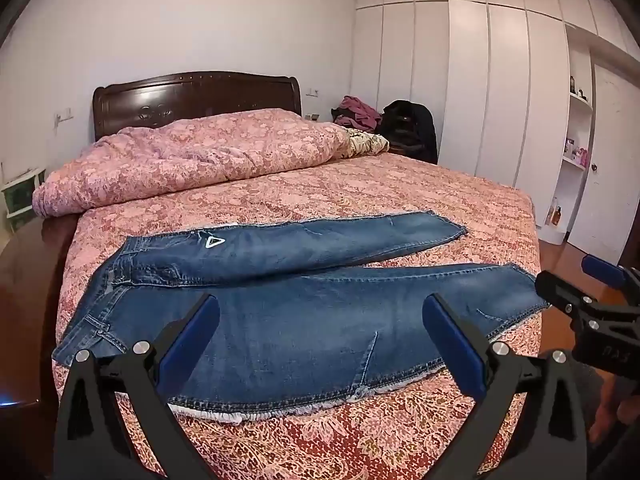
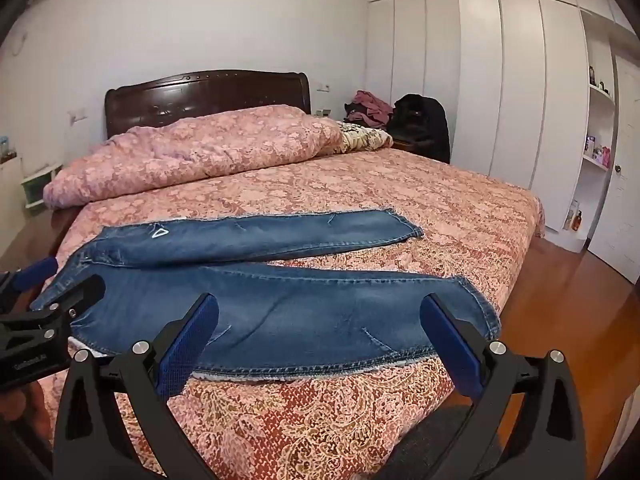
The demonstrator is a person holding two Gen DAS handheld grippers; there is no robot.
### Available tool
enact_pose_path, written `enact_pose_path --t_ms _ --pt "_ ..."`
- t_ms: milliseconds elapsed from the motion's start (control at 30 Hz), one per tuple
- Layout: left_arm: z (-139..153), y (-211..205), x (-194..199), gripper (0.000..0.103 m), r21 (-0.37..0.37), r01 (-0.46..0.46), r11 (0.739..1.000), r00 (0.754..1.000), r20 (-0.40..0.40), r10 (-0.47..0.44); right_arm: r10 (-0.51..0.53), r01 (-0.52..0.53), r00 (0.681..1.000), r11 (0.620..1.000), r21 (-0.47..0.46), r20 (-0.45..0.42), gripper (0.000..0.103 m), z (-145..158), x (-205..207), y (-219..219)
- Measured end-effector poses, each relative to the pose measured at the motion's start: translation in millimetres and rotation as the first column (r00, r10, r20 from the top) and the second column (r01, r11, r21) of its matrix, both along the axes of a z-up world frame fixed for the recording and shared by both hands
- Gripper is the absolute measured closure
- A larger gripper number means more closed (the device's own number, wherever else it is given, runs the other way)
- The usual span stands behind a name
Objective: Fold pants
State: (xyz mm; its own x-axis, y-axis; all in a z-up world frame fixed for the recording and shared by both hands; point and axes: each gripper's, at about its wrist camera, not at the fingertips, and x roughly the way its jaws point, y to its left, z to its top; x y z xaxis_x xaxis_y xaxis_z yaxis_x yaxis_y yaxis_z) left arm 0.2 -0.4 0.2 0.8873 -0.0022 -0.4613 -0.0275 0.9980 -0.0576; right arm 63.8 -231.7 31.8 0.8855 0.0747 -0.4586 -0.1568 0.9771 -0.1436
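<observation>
Jeans: blue jeans (image 1: 280, 312) lie flat on the bed (image 1: 420, 196), waistband toward 9 o'clock, both legs running toward 3 o'clock; the far leg (image 2: 256, 236) slants away from the near one.
Left hand-held gripper: the left hand-held gripper (image 1: 320, 344) hangs above the near leg with its jaws spread wide, nothing between them.
Right hand-held gripper: the right hand-held gripper (image 2: 320, 340) hangs over the near leg toward its hem, jaws likewise wide apart and empty.
Edges: the near leg's frayed seam (image 1: 280, 404) lies near the bed's front edge; its hem (image 2: 484, 312) ends near the bed's 3 o'clock side.
Open room: bare bedspread between the far leg and the bunched quilt (image 1: 192, 156) at 12 o'clock; wooden floor (image 2: 568, 300) at 3 o'clock before the white wardrobe (image 1: 488, 88).
Hard to make out: dark and pink clothes (image 1: 384, 120) heaped beside the headboard (image 1: 196, 96); shelf items (image 2: 596, 152) are too small to tell.
</observation>
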Motion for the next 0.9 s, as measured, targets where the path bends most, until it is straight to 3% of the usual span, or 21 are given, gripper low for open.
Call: enact_pose_path --t_ms 900 --pt "-4.8 1.6 1.5 0.002 0.006 0.012 1.0 1.0 -0.009 -0.012 0.003 -0.003 1.0 1.0 -0.001 -0.002 0.003 -3.6 -1.5 2.2"
